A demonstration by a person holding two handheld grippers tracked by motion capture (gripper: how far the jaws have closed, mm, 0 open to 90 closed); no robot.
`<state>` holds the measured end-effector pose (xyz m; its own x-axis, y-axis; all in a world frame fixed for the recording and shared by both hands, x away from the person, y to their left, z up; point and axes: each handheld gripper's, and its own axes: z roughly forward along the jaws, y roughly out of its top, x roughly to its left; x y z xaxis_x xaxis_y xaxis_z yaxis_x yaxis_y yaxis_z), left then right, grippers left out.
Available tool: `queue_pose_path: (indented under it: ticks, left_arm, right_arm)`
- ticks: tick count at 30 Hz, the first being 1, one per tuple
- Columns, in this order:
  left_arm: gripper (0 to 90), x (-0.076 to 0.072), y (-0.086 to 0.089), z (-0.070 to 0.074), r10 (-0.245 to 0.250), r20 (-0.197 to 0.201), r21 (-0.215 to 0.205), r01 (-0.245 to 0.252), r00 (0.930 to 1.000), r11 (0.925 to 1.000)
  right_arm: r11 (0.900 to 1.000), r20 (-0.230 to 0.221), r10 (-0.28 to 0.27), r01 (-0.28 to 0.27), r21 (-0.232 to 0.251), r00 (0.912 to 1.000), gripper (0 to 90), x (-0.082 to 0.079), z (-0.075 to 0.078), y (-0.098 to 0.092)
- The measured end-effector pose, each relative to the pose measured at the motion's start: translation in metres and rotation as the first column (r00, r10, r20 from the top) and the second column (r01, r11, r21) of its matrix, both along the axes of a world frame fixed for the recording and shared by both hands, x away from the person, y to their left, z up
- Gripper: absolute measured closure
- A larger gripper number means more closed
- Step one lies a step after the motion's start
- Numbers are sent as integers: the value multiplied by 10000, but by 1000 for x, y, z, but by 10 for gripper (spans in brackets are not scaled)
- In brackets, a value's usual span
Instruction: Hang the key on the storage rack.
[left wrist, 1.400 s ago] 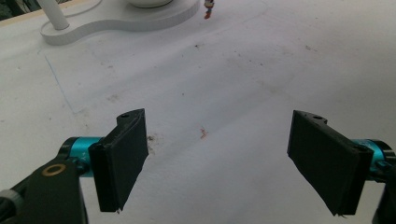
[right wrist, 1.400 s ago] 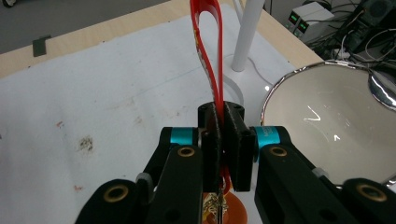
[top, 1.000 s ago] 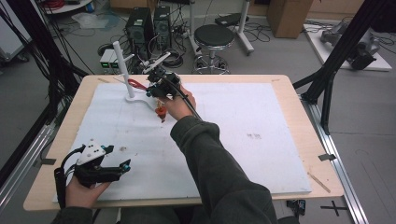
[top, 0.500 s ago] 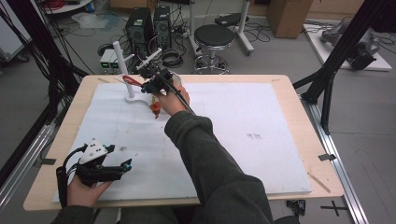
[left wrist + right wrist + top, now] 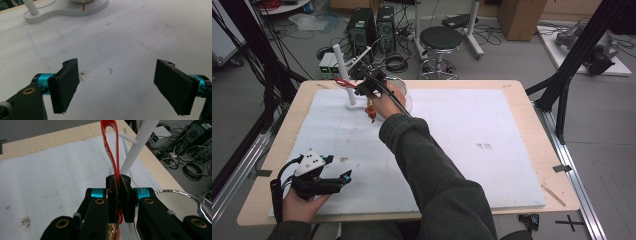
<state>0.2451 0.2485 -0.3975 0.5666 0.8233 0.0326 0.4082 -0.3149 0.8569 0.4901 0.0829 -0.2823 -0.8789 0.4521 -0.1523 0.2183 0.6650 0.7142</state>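
Ribbon, red and looped, is pinched tight between the jaws of the right gripper, and the loop sticks out past the tips, just beside the white pole of the stand. A small gold and orange thing hangs from the ribbon below that gripper, and a shiny round bowl sits close on its right. Left gripper sits low over the white mat with its jaws spread wide and nothing between them, well apart from the stand.

red ribbon: upper loop cut off by the top edge, lower end hidden between the gripper's jaws
white stand: top cut off beside the ribbon
gold piece: mostly hidden under the jaws
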Motion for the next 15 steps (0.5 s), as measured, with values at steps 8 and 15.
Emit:
queue_pose_path:
  ticks: [8,15]
  left_arm:
    - [206,-1,-1,0,-54,4,-50,54,10000,10000]
    - [206,-1,0,0,-19,16,-14,19,10000,10000]
  right_arm:
    - [9990,121,-332,335,-293,9994,857,6,-2,12]
    - [9958,265,-601,618,-681,9978,857,10,-9,18]
